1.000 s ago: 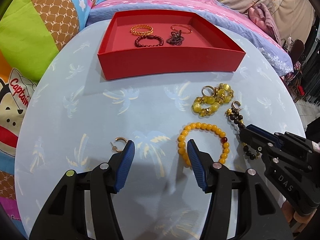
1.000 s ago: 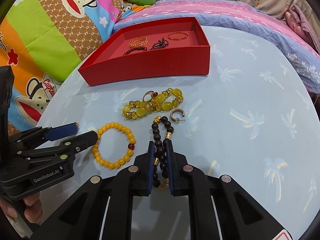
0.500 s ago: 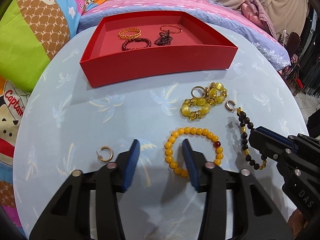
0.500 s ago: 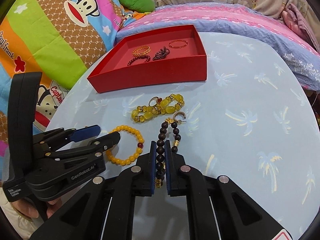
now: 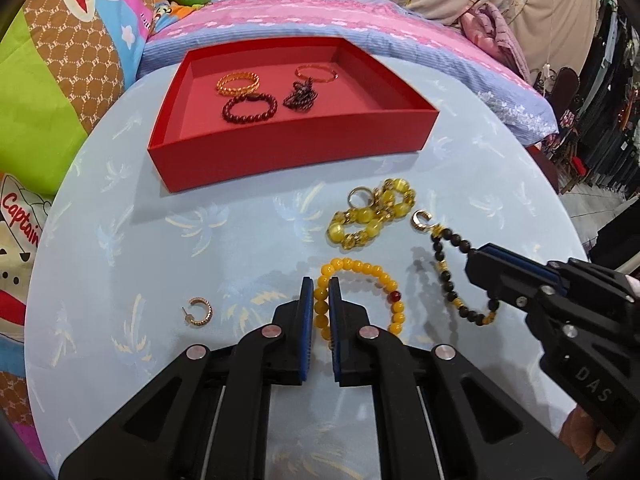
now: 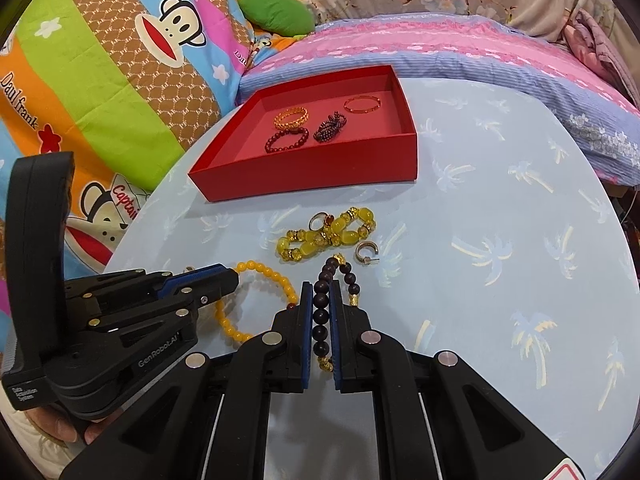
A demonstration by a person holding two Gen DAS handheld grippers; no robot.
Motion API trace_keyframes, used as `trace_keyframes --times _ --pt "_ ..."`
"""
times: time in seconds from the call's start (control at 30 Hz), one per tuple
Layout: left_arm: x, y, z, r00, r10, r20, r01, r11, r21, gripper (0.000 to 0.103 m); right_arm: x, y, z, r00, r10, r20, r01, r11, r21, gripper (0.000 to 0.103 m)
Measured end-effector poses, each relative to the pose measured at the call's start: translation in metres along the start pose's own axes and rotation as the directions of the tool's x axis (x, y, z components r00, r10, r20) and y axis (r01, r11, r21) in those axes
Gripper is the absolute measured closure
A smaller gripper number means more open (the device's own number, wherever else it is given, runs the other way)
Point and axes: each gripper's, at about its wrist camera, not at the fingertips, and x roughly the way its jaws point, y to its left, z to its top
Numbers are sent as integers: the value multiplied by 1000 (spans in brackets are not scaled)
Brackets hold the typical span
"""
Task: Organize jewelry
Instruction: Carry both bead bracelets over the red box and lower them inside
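Note:
My left gripper (image 5: 321, 284) is shut on the left side of an orange bead bracelet (image 5: 374, 270) that lies on the light blue table. My right gripper (image 6: 321, 289) is shut on a dark bead bracelet (image 6: 322, 312) with gold beads, just right of it; it also shows in the left wrist view (image 5: 442, 258). A red tray (image 5: 288, 142) at the back holds a gold bangle (image 5: 238, 82), a dark red bracelet (image 5: 250, 108), a dark chain (image 5: 300, 96) and a thin orange bangle (image 5: 316, 74).
A chunky yellow bracelet (image 5: 370, 218) with a ring (image 5: 358, 196) lies between the tray and the grippers. One gold hoop earring (image 5: 198, 311) lies at the left, another (image 5: 421, 221) beside the dark bracelet. Cushions and bedding surround the round table.
My left gripper has closed from wide open onto the orange bracelet. The right gripper stays shut on the dark bracelet and has drawn it a little back.

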Motion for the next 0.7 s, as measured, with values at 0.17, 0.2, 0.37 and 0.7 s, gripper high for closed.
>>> trace_keyframes --times 0.17,0.2,0.37,0.7 --pt "-17 -2 12 999 -39 30 39 999 -10 96 -9 1 8 1000 14 25 -15 1000 5 95" --pt "-20 -2 15 998 -46 37 46 999 -12 96 -11 1 11 999 22 32 -22 1000 11 95" --pt "-35 -3 33 995 -67 72 69 998 -16 96 -20 2 30 998 21 65 -21 1000 5 95" --pt "-44 13 92 985 -52 162 55 998 -19 96 -19 3 95 989 15 150 -12 1000 -26 95"
